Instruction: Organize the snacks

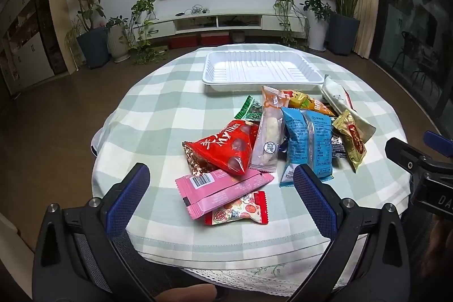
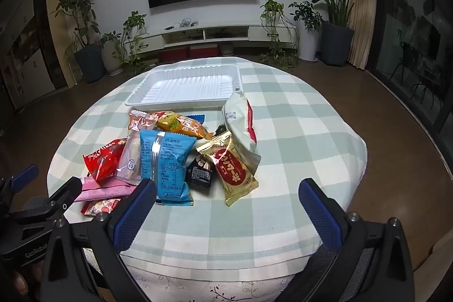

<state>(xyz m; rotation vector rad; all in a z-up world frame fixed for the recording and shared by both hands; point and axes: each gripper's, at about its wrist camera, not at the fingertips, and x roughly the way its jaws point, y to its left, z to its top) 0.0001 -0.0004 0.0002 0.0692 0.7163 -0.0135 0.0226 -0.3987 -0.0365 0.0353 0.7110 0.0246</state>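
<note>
Left wrist: my left gripper [image 1: 220, 200] gapes wide, holding nothing; pink packet [image 1: 223, 187] lies between its fingers, white tray [image 1: 263, 81] well beyond. Right wrist: my right gripper [image 2: 226, 210] is equally spread, empty; blue packet [image 2: 167, 163] just past its left finger [image 2: 133, 217].

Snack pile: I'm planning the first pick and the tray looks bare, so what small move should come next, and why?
Probably lower the open left tool onto the pink packet. It lies nearest, between that tool's fingers, at the front of the pile, only partly under the red bag. The white tray behind the pile holds nothing yet, and the right tool is open over bare cloth.
</note>
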